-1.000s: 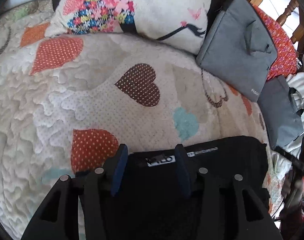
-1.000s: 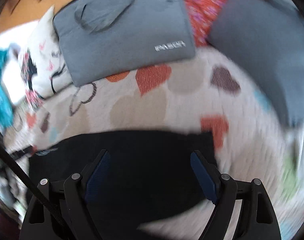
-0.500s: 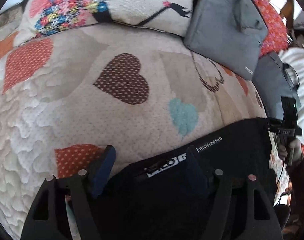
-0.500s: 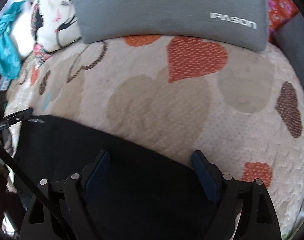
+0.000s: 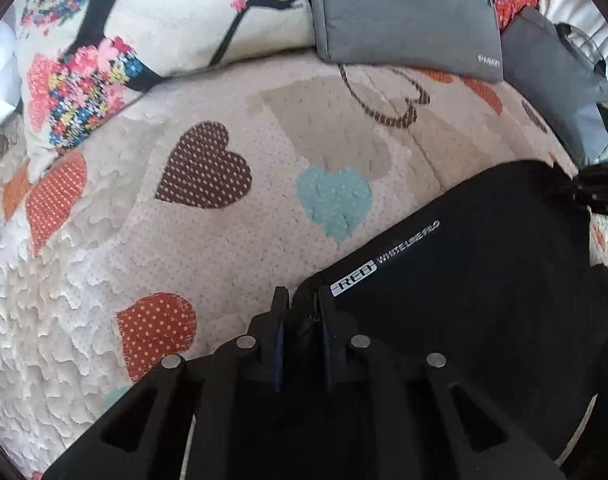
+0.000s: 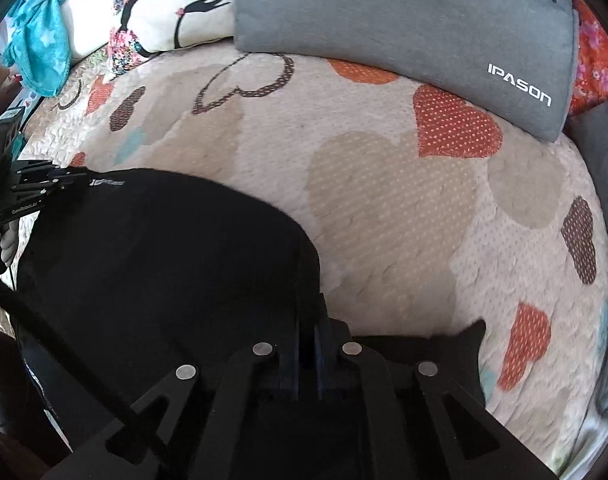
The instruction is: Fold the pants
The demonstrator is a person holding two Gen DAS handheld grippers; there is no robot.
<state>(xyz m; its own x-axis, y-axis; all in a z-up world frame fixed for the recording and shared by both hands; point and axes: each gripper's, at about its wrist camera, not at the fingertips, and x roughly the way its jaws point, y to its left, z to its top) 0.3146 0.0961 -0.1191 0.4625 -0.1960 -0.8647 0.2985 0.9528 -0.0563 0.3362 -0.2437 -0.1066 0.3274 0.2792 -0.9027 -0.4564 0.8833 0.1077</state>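
A: Where are the pants?

B: The black pants point(image 5: 476, 280) lie on the bed's heart-patterned quilt point(image 5: 208, 240), near its front edge, with a white printed label along the top hem.

A: And the grippers?

B: The left hand-held gripper point(image 5: 300, 312) has just been closing and now pinches the pants' corner beside the label. The right hand-held gripper point(image 6: 310, 320) has also just closed, its jaws together on the pants' edge at the opposite end; a flap of black cloth pokes out to its right.

A: What else is around?

B: A printed cushion point(image 5: 152, 28) and a grey IPASON bag point(image 6: 404, 20) sit at the far side of the quilt, well apart from the pants. A second grey bag point(image 5: 560, 84) lies right of the first, near the pants' far corner, with a red floral fabric point(image 6: 596, 64) behind. A turquoise cloth point(image 6: 40, 36) hangs at the far left.
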